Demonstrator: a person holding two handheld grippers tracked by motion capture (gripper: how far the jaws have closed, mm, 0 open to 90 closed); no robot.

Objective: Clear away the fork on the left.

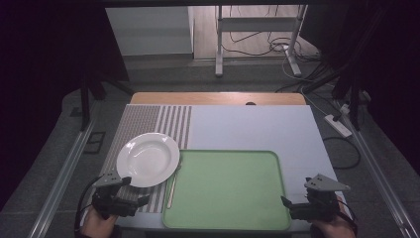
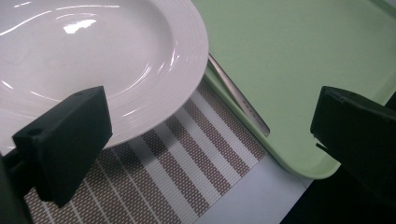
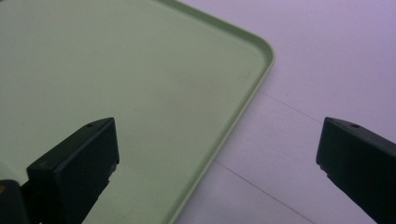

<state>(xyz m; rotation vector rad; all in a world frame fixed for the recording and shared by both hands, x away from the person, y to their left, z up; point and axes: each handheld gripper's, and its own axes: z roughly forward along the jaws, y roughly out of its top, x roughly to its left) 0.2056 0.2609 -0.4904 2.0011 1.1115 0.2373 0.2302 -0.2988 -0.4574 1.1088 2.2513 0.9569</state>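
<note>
**White plate beside the left claw, green tray in front of the right**

A round white plate (image 1: pixel 148 159) with a glossy, ribbed rim and a shallow well was seen lying on a striped brown-and-white placemat (image 1: pixel 163 124) at the left of the counter (image 1: pixel 257 126). Nothing was seen in the plate. Its right edge was seen reaching over the left rim of a pale green tray (image 1: pixel 228 191), a rectangular one with rounded corners and a low raised rim, whose flat floor was bare. A slim, pale stick-like utensil (image 1: pixel 173 186) was seen lying along the tray's left rim, partly tucked under the plate.

The left claw (image 1: pixel 130 191) was held at the plate's near edge, its jaws spread wide; in the left gripper view one jaw was seen over the plate's rim and the other over the tray's near corner, gripping neither.

The right claw (image 1: pixel 295 197) was held at the tray's near right corner, spread apart and empty; one jaw was seen above the tray floor and the other above the white counter.
</note>
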